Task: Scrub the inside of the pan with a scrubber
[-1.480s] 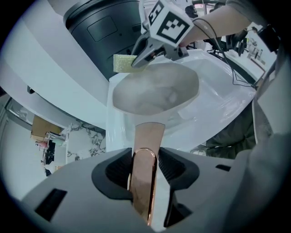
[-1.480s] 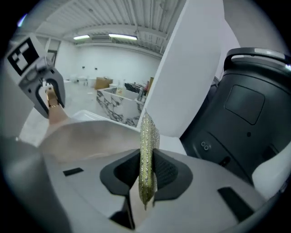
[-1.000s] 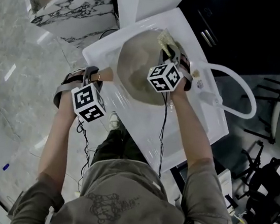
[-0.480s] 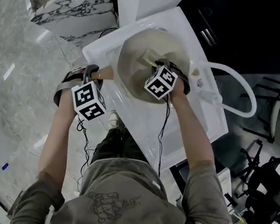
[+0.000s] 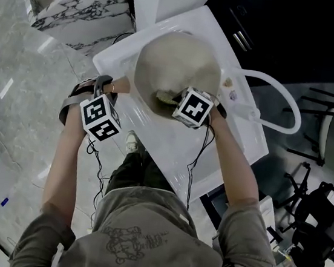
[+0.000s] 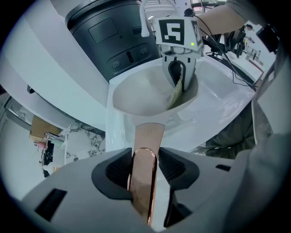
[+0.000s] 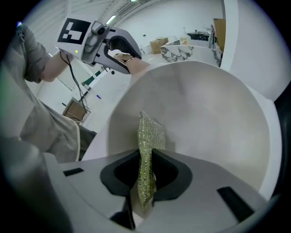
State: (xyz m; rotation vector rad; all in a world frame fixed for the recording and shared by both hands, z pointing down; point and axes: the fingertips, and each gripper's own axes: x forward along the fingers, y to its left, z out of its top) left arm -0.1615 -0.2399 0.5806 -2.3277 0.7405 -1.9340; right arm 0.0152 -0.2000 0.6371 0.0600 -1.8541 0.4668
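Observation:
A cream pan (image 5: 177,58) sits in the white sink (image 5: 170,152). Its copper handle (image 6: 146,150) points to the left, and my left gripper (image 6: 144,169) is shut on it, pads pressed to both sides. My right gripper (image 7: 146,175) is shut on a yellow-green glittery scrubber (image 7: 148,139). The scrubber's free end lies against the pan's inner wall on the near side. In the head view the scrubber (image 5: 167,97) shows just left of the right gripper's marker cube. From the left gripper view, the right gripper (image 6: 177,75) hangs over the pan (image 6: 136,95) with the scrubber (image 6: 176,93) reaching down inside.
A white hose (image 5: 281,99) curves off the sink's right side. A marble-topped counter (image 5: 80,2) stands to the far left, a dark cabinet (image 5: 290,30) behind the sink. Cables trail from both grippers. The person's legs are close against the sink's front edge.
My right gripper has drawn the scrubber from the pan's far rim across the inside to its near side. The left gripper has kept its hold on the handle.

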